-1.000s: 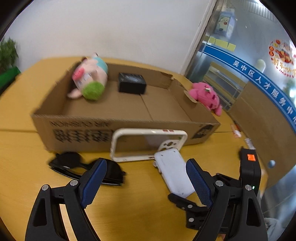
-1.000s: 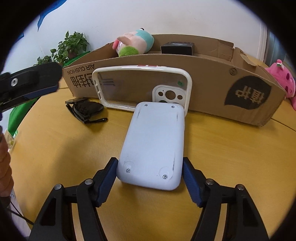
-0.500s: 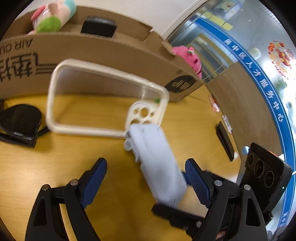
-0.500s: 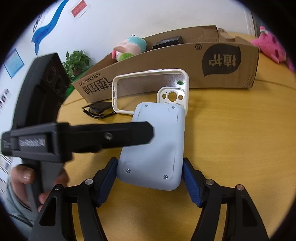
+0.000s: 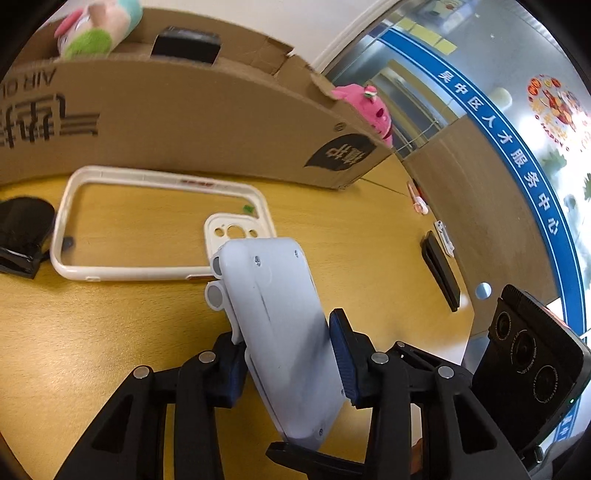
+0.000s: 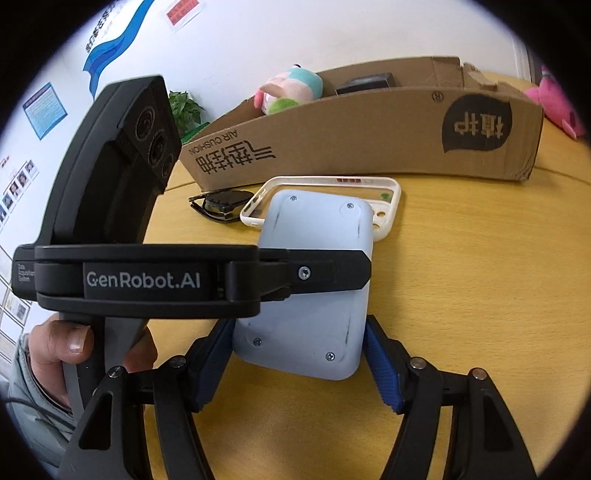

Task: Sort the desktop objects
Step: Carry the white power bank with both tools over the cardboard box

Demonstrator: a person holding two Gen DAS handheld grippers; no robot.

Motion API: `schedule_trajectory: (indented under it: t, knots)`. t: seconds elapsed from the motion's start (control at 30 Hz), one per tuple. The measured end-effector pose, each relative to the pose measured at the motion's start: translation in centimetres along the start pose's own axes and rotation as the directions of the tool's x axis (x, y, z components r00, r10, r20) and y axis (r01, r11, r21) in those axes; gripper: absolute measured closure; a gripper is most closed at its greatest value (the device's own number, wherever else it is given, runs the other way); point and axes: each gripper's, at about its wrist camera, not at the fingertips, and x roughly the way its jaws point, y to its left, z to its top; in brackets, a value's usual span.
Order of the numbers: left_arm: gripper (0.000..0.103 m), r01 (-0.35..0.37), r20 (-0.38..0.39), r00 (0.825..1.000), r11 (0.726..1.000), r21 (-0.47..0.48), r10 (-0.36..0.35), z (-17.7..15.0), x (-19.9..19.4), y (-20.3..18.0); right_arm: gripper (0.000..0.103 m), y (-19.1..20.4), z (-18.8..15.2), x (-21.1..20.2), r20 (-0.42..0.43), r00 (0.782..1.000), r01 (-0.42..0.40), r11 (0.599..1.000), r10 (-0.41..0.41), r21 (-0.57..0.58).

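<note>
A pale grey-white flat device (image 5: 280, 325) with screws in its back is held above the wooden table, also seen in the right wrist view (image 6: 314, 273). My left gripper (image 5: 284, 354) is shut on its two faces. My right gripper (image 6: 299, 354) is shut on its two side edges near the lower end. The left gripper body (image 6: 140, 280) crosses the right wrist view. A white phone case (image 5: 159, 221) lies flat on the table just beyond the device. The cardboard box (image 5: 184, 110) stands behind it.
The box holds a pink-and-green plush (image 5: 99, 29) and a black box (image 5: 184, 46). Black sunglasses (image 6: 221, 203) lie left of the case. A pink plush (image 5: 369, 110) sits past the box's right end. A dark flat item (image 5: 441, 275) and small pens (image 5: 417, 195) lie at right.
My left gripper has come in from the side and shut on the device that the right gripper was holding. The device has lifted and tilted.
</note>
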Motion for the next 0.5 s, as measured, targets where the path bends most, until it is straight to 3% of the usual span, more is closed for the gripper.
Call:
schedule_trajectory:
  t: [0.27, 0.37, 0.5]
  knots:
    - [0.062, -0.003, 0.060, 0.998, 0.999, 0.043, 0.001, 1.7, -2.5, -1.7, 0.035, 1.0, 0.9, -2.3, 0.090, 0.996, 0.004, 0.999, 0.000, -0.041]
    - [0.067, 0.016, 0.069, 0.997, 0.999, 0.044, -0.019, 2.8, -3.4, -1.8, 0.035, 1.0, 1.4, -2.9, 0.097, 0.995, 0.012, 0.999, -0.006, -0.052]
    - [0.068, -0.010, 0.085, 0.996, 0.996, 0.089, 0.003, 4.5, -4.6, -3.2, 0.035, 1.0, 3.1, -3.5, 0.135, 0.991, -0.017, 0.999, 0.022, -0.037]
